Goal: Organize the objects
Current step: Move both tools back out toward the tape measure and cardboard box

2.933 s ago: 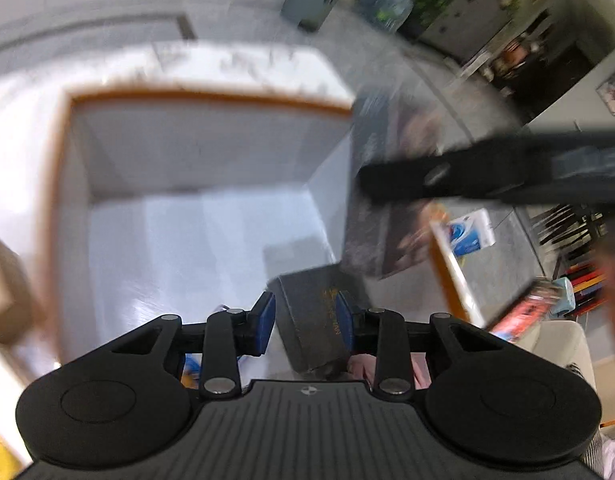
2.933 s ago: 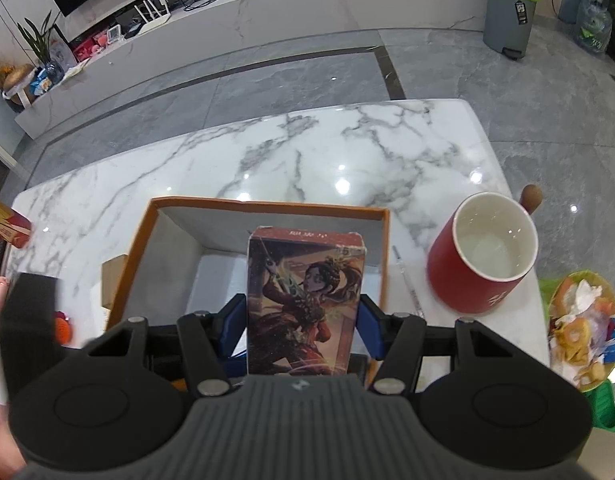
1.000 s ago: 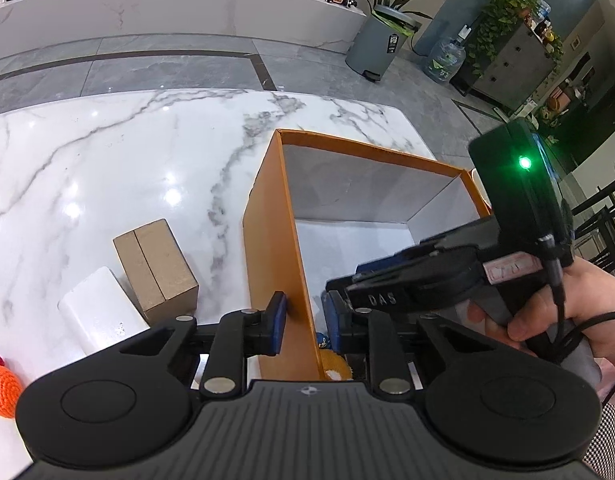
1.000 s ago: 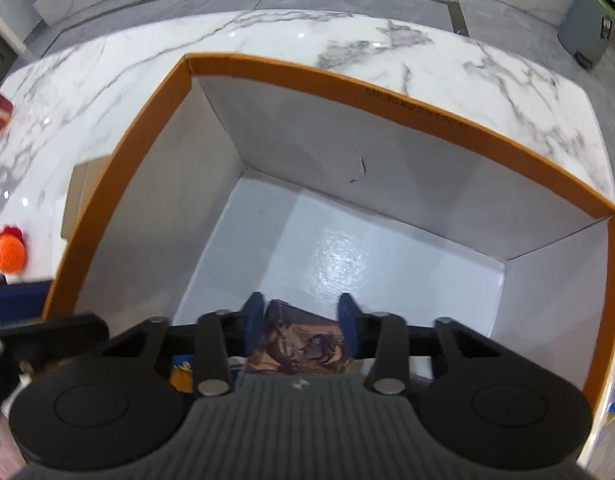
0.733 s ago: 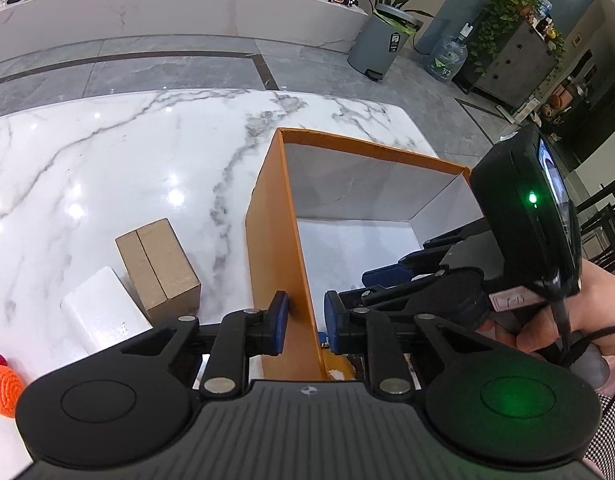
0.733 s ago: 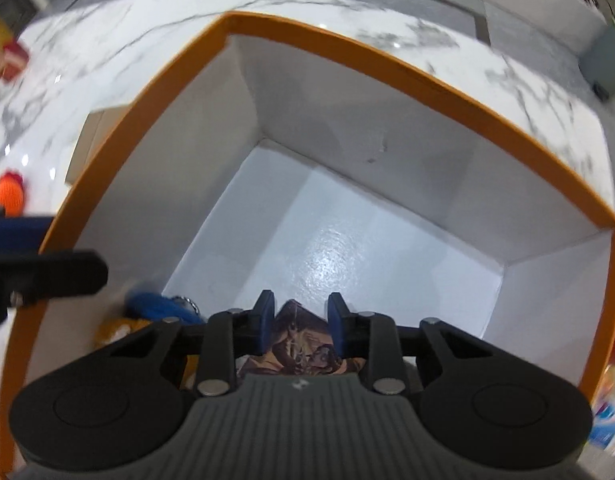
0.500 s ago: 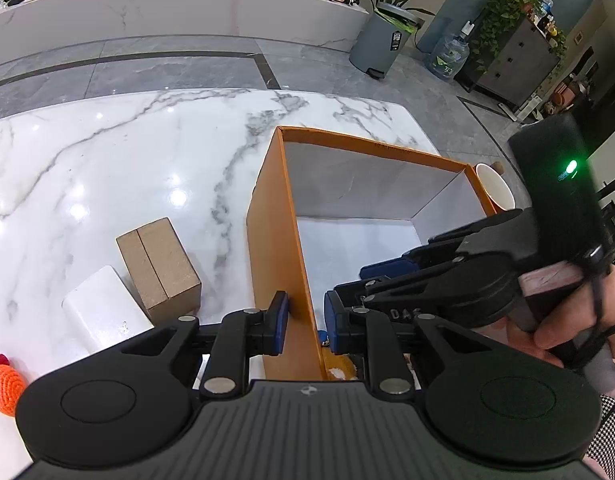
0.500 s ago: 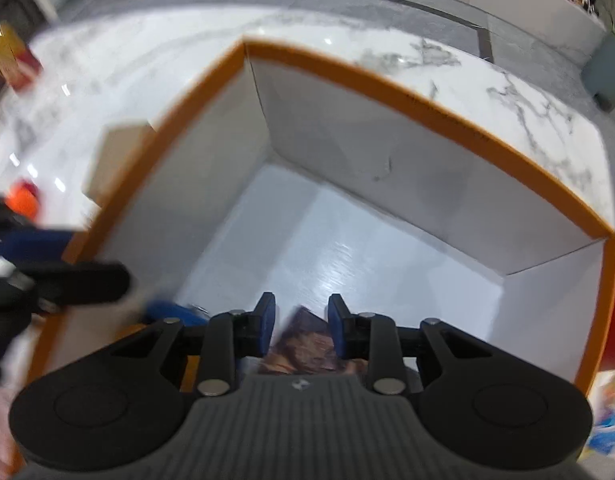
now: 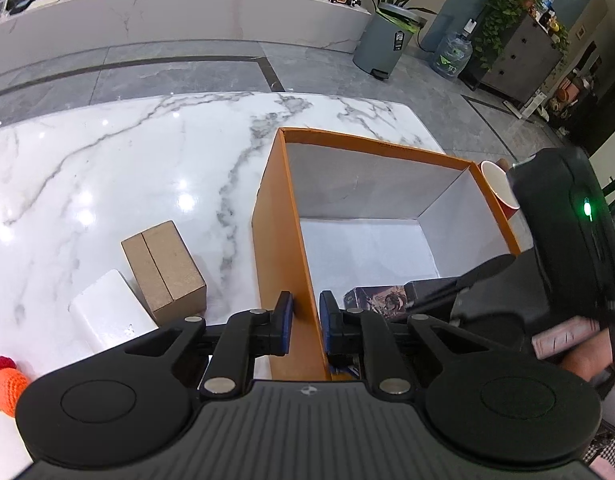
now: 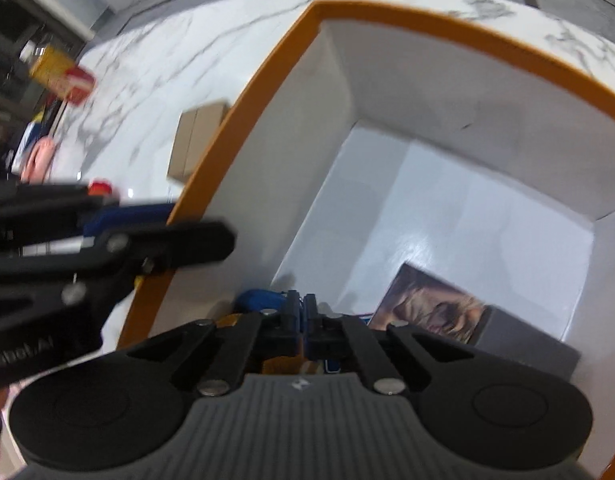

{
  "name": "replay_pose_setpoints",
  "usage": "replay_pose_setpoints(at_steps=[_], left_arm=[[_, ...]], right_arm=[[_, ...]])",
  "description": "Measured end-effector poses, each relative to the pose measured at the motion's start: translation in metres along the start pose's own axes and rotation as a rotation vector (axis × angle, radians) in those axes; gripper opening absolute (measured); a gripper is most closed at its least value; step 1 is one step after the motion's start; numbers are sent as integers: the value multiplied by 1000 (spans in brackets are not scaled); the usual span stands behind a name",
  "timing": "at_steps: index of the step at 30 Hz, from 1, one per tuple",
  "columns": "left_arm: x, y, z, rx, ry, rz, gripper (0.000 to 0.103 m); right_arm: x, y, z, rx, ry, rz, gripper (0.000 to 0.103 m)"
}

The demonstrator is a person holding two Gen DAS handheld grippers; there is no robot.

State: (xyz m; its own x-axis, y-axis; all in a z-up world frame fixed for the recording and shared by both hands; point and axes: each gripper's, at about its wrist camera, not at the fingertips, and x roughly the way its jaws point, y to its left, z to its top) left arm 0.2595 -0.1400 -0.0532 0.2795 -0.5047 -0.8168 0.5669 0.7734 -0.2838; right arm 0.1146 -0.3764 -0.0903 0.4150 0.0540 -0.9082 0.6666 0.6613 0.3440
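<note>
An orange box (image 9: 275,216) with a white inside stands on the marble table. My left gripper (image 9: 306,322) is shut on the box's left wall near its front corner. The illustrated card box (image 10: 431,308) lies on the box floor near the front, also seen in the left wrist view (image 9: 381,298). My right gripper (image 10: 302,312) is shut and empty, above the front left of the box inside, left of the card box. A blue object (image 10: 261,300) and something orange lie under it, partly hidden.
A brown cardboard box (image 9: 163,266) and a white block (image 9: 107,314) sit left of the orange box. An orange knitted toy (image 9: 5,384) lies at the far left. A red mug (image 9: 499,192) stands right of the box. A red and yellow packet (image 10: 63,74) lies far left.
My right gripper has let go of the card box, which now lies on the box floor, then shut and shifted left. My left gripper stays clamped on the box wall.
</note>
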Motion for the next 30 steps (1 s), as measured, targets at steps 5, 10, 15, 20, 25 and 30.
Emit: replay_pose_setpoints(at_steps=[5,10,15,20,25,30], left_arm=[[0,1,0,-3,-1,1,17],[-2,3,1,-14,0,-1,17],[-31,9,1,-21,-53,-29,17],[-75,27,-2,-30,-120,9,27],[-96,60,-11,-42,-128,89,33],[-95,98,-26,-24,-81,198,49]], right_arm=[[2,2,-4,-10,10,7,0],[-18,-6,-7,55,-78,10,2],[-41,-5,-1,89,-162,-2,4],[-81,17,-3,33,-303,-24,22],[-96,60,6,-53,-344,22,34],[-68,112,16,-179,-253,2,35]])
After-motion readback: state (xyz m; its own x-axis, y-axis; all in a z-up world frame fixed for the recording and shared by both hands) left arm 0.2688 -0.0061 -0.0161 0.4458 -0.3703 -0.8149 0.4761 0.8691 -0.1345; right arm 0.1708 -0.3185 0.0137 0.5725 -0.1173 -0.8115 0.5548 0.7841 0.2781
